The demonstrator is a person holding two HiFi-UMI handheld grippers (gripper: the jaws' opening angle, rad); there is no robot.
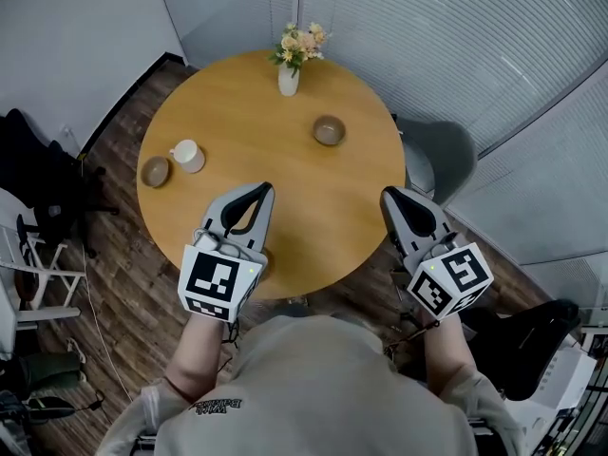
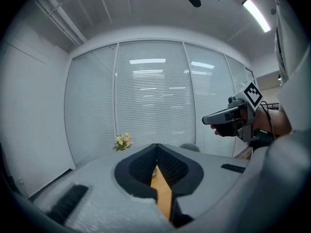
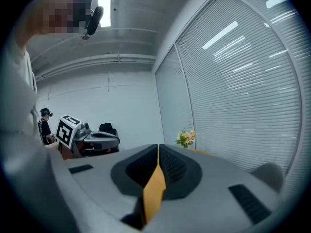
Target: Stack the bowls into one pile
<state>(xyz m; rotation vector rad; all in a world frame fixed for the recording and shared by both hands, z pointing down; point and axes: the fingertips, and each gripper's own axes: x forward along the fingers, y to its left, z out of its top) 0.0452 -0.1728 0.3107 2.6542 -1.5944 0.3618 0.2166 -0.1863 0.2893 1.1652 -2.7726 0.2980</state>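
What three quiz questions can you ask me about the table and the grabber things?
1. Which thing stands right beside the left bowl: A a spoon, B the cup, C a plate?
2. How many bowls are on the table in all?
3. True or false: the left gripper is holding a bowl.

Key
1. B, the cup.
2. Two: the left bowl and the right bowl, standing far apart and not yet stacked.
3. False. Its jaws are together with nothing between them.
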